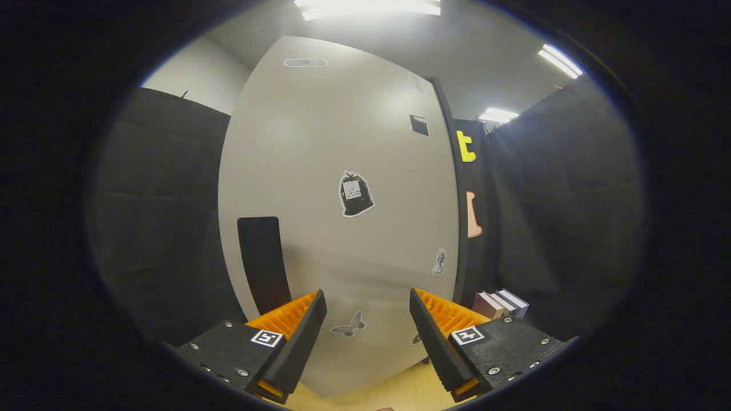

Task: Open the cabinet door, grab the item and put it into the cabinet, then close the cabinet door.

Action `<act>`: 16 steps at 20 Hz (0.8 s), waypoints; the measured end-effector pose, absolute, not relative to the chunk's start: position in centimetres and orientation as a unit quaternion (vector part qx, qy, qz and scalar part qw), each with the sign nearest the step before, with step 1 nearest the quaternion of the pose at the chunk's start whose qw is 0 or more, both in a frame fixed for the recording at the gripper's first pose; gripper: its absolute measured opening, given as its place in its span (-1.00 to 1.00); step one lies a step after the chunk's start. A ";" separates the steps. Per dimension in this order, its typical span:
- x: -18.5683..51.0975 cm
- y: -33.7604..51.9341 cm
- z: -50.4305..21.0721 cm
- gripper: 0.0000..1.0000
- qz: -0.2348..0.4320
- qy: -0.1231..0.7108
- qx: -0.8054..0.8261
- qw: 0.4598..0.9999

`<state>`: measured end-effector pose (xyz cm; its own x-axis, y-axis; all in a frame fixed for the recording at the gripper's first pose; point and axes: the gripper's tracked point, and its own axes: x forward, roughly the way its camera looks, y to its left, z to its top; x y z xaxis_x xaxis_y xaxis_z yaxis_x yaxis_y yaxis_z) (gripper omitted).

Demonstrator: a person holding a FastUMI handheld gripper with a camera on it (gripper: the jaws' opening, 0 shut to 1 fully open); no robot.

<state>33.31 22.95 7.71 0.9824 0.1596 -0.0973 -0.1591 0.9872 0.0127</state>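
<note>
Facing the closed cabinet door (337, 217) with the gripper (368, 319) spread wide and holding nothing; books (501, 304) standing right of the door.

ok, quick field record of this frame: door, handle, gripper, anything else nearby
cabinet door: shut, pale grey, faces the gripper, several stickers on it
handle: dark vertical strip near the door's left edge, just beyond the left finger
gripper: open, fingers apart, nothing between them, aimed at the lower door
contact: none visible with door or handle
books: small stack beyond the right finger, right of the cabinet
floor: light wood under the fingers
task stage: door not yet opened
</note>
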 end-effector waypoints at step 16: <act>38.2 27.8 5.3 0.80 0.091 0.065 0.010 0.994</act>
